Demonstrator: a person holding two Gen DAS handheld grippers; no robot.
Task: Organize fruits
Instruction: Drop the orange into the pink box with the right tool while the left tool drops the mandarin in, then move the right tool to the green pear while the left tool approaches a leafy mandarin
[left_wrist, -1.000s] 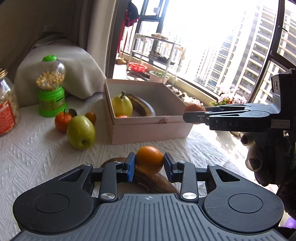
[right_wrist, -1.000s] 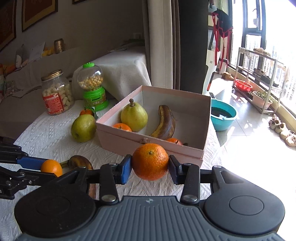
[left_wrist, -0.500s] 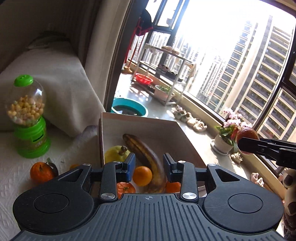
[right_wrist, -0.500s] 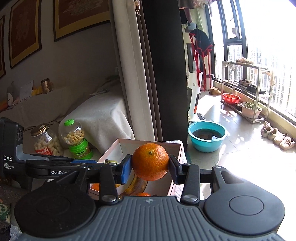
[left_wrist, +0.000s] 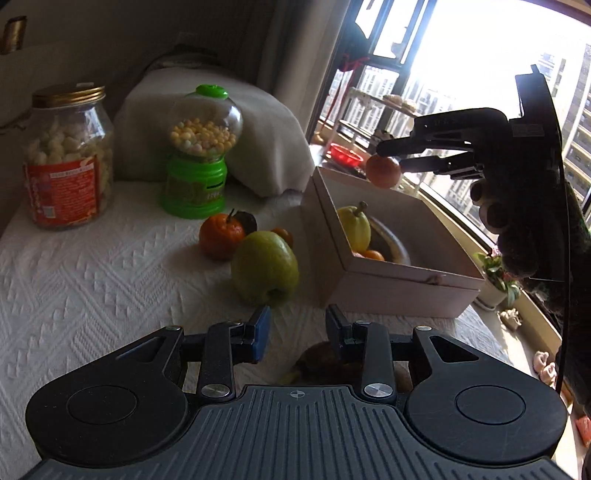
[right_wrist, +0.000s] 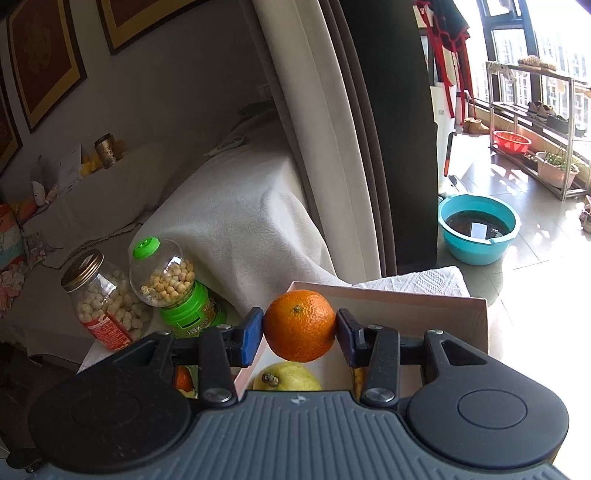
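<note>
Right claw (right_wrist: 300, 334) pinches an orange (right_wrist: 300, 325) between its pads and hangs over the box (right_wrist: 436, 314), above the pear (right_wrist: 286, 376) near the box's tabletop-side wall, so the drop lies straight below and this hand is plainly the nearer one to the box. Left claw (left_wrist: 297, 328) stands part spread and empty over the tabletop (left_wrist: 92, 280), with a dark banana (left_wrist: 321, 360) just under it near the front edge. I count one pear, one banana and one small orange showing in the box; outside it stand one green apple (left_wrist: 265, 266), two tangerines and a dark fruit.
</note>
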